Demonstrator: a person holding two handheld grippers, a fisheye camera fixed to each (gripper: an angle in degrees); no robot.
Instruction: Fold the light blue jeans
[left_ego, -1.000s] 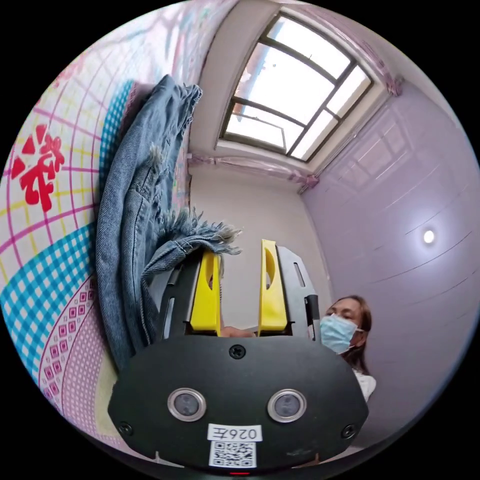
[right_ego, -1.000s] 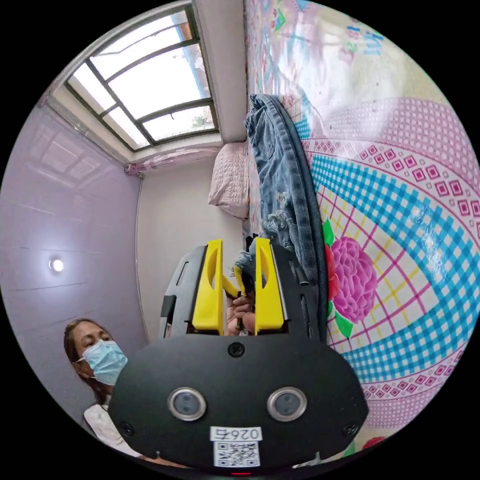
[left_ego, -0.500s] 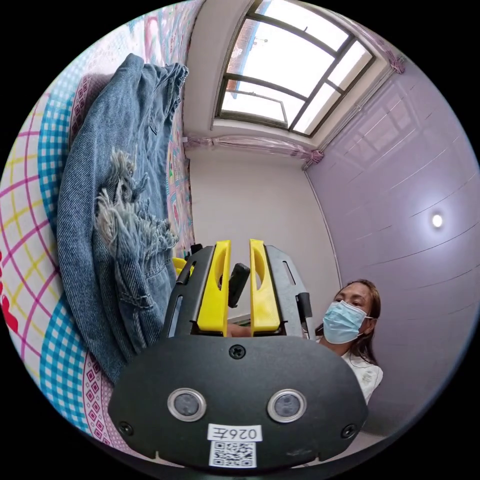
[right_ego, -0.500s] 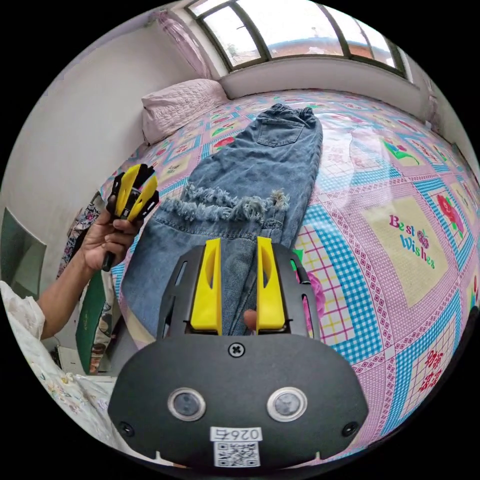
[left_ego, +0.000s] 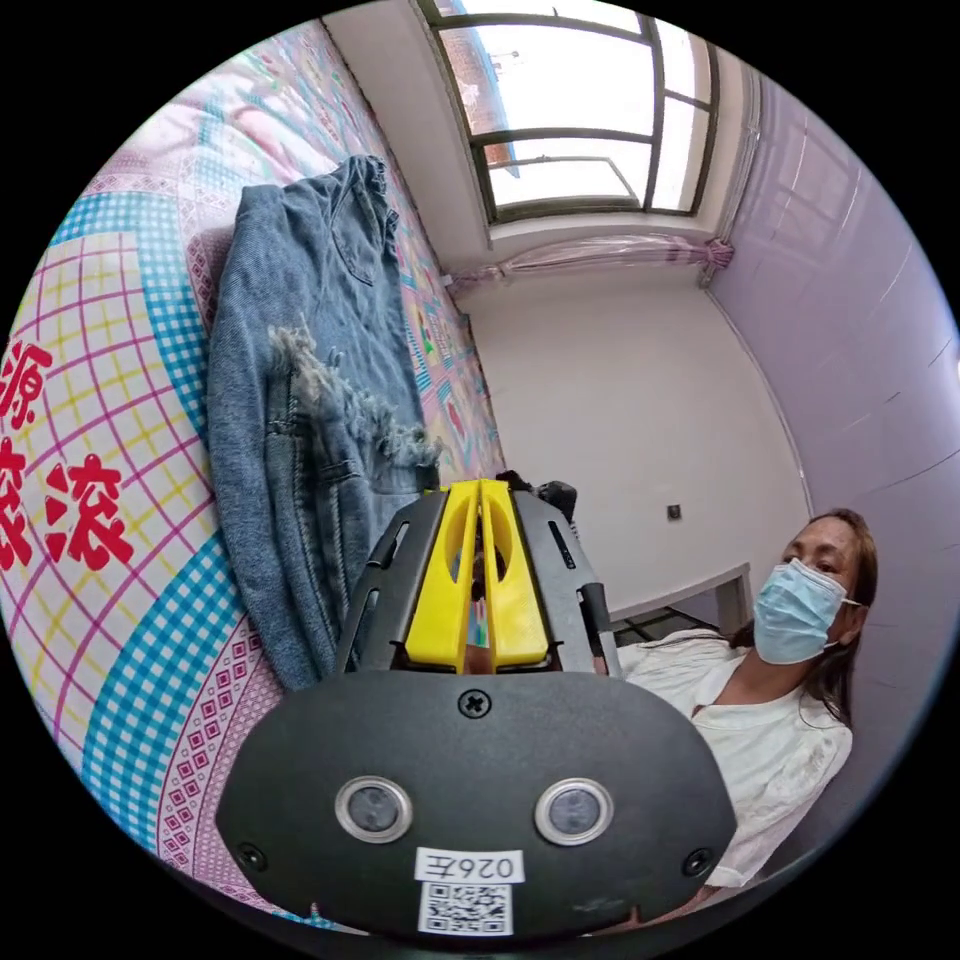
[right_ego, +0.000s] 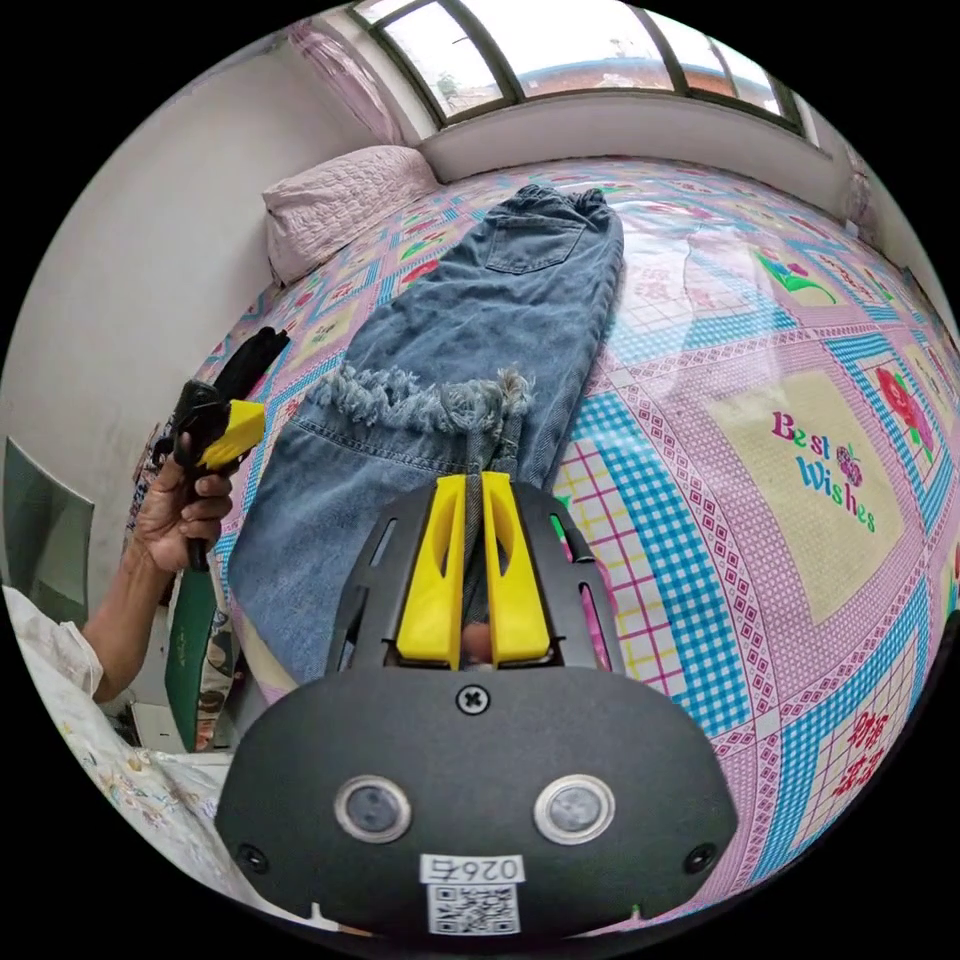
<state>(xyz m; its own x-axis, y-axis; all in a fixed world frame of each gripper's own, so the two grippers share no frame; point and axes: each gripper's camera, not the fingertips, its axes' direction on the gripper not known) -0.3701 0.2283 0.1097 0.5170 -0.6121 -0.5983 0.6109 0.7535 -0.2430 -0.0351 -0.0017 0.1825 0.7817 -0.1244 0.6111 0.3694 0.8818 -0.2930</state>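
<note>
Two claws show in the right gripper view — the right claw (right_ego: 471, 495) at lower centre, clenched with nothing between its jaws, and the left claw (right_ego: 228, 425) at mid-left, clenched too and empty. The light blue jeans (right_ego: 470, 340) lie folded on the bed (right_ego: 800, 420), just above the right claw — pillow (right_ego: 335, 205) at upper left.

Left gripper view is taken from beside the bed (left_ego: 120, 420), rolled sideways, so the bed surface is seen at left and the window (left_ego: 590, 110) at top; the person (left_ego: 790, 680) is caught at right. Right gripper view is aimed down the bed (right_ego: 800, 400) from its near edge toward the window (right_ego: 600, 50). The light blue jeans (left_ego: 300, 400) (right_ego: 480, 320) are shared by both views.
</note>
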